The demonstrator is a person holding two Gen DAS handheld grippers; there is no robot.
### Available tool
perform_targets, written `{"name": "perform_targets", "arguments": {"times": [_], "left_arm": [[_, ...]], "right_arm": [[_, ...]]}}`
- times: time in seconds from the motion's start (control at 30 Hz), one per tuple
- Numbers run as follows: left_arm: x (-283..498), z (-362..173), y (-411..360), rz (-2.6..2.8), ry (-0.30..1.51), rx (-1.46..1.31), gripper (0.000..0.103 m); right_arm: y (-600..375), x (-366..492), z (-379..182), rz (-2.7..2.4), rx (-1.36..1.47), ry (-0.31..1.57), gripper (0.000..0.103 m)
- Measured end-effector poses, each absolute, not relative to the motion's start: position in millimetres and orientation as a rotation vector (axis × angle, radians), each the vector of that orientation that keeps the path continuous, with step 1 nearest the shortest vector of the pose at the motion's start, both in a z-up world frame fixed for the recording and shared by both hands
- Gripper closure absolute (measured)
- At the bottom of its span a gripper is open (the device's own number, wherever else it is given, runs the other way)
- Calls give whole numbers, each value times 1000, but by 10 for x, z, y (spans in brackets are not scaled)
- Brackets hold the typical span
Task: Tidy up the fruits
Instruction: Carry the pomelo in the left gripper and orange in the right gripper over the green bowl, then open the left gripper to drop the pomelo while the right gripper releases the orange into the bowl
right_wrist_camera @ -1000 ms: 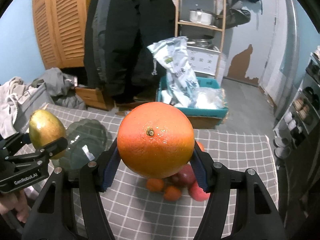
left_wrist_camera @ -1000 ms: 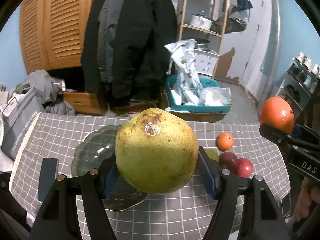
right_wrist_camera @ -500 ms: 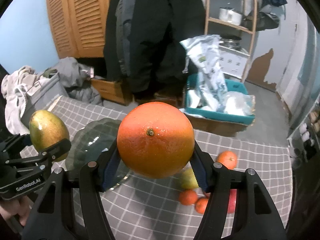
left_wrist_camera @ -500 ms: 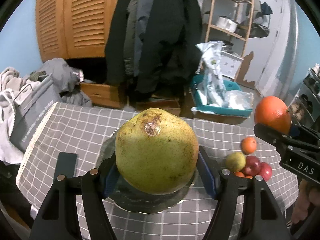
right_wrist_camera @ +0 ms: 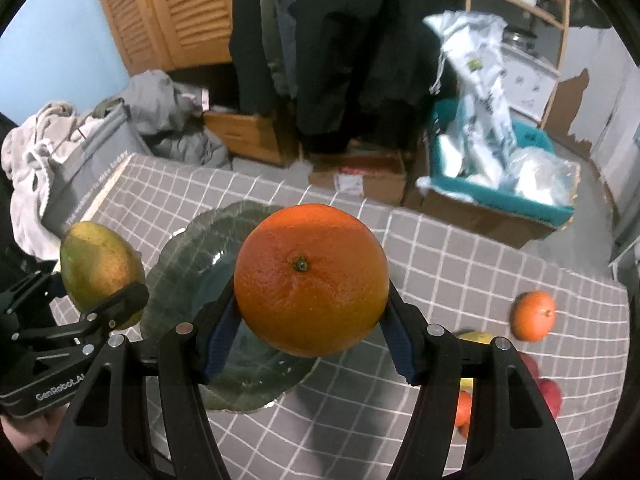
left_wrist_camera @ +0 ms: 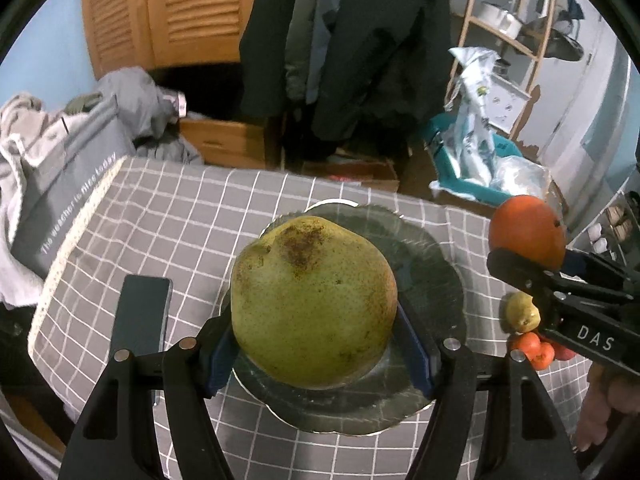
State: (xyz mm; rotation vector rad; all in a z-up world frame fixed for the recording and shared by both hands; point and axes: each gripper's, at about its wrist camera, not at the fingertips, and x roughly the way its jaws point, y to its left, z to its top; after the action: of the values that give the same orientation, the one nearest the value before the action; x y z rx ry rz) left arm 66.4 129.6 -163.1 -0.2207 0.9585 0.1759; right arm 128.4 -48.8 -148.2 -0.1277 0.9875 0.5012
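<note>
Since the earlier frames, both claws are seen to have been carried forward and down over the bench (left_wrist_camera: 168, 216), so that the glass plate (left_wrist_camera: 436, 264), formerly off to the left of each view, is now brought under the fruit they carry.

The bench, covered by a grey checked cloth, is laid out with the plate near its middle, presumably as the collecting point for the sorted fruit. A dark flat slab (left_wrist_camera: 140, 316) is left on the cloth just beside the plate's left rim. The plate appears empty, so the sorting is judged barely begun.

The pear (left_wrist_camera: 312, 300) is clamped between the blue pads of the left claw (left_wrist_camera: 316, 344) and is held directly above the plate's centre, apparently for setting down there. Its long axis is tilted away from the camera, with the russeted narrower end pointed up and forward and the broad base turned toward the claw.

The orange (right_wrist_camera: 310, 278) is gripped the same way by the right claw (right_wrist_camera: 310, 340) and is held over the plate's right edge, not yet over its middle. Being nearly round, it has no clear long axis; its stem scar is faced toward the camera.

Well to the right, a loose mandarin (right_wrist_camera: 534, 316) and a small cluster of red and yellow fruit (right_wrist_camera: 548, 392) are left on the cloth, seemingly awaiting their turn.
</note>
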Motion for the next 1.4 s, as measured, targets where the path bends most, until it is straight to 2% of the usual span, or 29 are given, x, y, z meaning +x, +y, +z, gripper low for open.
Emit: {"name": "perform_targets", "arguments": {"times": [0.6,1.1,1.4], "left_arm": [[968,-2415,1526,204,1153,-313,31],[1032,-2781,1465,189,1273,-319,31],[1047,-2815,1410,188,1301,-298,31]], "right_arm": [[-104,1520,-2100,548,-154,1129,38],[-149,1590,-2112,534,-120,1133,38],[-176,1638,-2136,532,-105,1154,38]]}}
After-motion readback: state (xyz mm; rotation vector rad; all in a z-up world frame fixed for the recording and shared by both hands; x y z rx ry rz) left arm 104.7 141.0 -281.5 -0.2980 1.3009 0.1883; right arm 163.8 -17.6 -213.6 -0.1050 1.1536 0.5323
